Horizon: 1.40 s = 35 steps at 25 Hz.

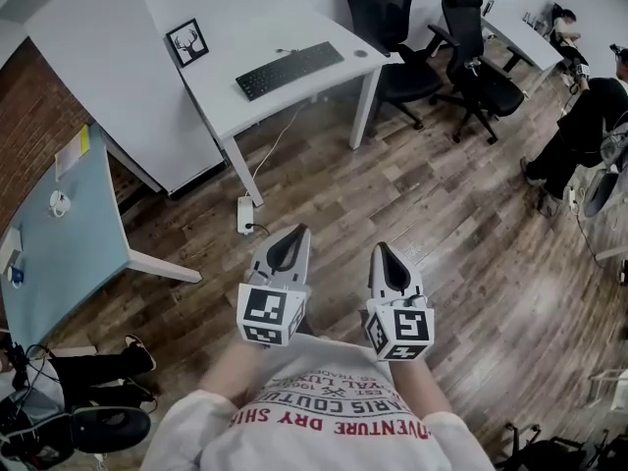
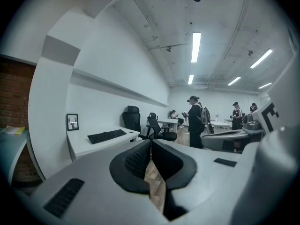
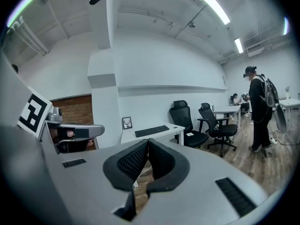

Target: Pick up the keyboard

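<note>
Two grippers sit side by side low in front of the person in the head view. The left gripper (image 1: 296, 232) and right gripper (image 1: 381, 248) both aim across the wooden floor (image 1: 432, 214) toward the white desk (image 1: 245, 106). Each has its jaws pressed together on nothing, which reads as a carrying posture for an approach, not a reach. The keyboard (image 1: 289, 70) lies flat near the desk's front edge, well apart from both grippers. It sits between a framed deer picture (image 1: 186, 42) and the end nearest the black office chairs (image 1: 388, 8). A thin cable seems to drop from the desk toward a power strip (image 1: 245, 214) on the floor. In the left gripper view the pads meet at their tips, with only floor showing through the slit below. The keyboard (image 2: 107, 136) sits small and off to the left of the jaws, so this gripper is not lined up with it. In the right gripper view the jaws are likewise closed and empty, and the keyboard (image 3: 152, 131) appears just above their tips, nearly in line. Both pairs will probably need to spread before taking hold, likely one at each end of such a long, flat board.
</note>
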Each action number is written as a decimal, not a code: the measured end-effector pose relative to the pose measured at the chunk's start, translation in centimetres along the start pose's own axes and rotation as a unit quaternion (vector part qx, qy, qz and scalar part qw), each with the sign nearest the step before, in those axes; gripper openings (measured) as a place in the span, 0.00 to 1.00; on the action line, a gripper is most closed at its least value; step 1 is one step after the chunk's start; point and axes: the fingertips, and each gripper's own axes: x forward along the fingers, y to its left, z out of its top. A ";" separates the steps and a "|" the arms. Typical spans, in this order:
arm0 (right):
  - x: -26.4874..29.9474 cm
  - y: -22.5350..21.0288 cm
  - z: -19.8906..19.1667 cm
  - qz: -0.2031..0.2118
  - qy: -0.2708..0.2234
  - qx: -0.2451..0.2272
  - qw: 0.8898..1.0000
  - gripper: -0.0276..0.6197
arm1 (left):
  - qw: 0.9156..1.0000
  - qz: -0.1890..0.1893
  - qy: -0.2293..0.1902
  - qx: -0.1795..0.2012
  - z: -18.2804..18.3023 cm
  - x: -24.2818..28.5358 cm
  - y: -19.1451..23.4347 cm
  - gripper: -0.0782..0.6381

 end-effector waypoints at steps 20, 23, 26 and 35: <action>26.6 -0.7 5.0 -0.029 0.033 -0.016 0.999 0.08 | 0.999 -0.016 0.007 -0.030 5.3 19.6 21.0 0.15; 29.8 -0.3 5.4 -0.029 0.036 -0.016 0.999 0.08 | 0.999 -0.021 0.010 -0.032 5.5 21.6 23.4 0.15; 32.2 -0.1 5.6 -0.024 0.042 -0.016 0.999 0.08 | 0.999 -0.020 0.013 -0.039 5.5 23.2 25.1 0.15; 38.6 -2.6 5.1 0.006 0.056 -0.010 0.998 0.08 | 0.998 0.020 0.026 -0.050 4.6 27.8 28.0 0.15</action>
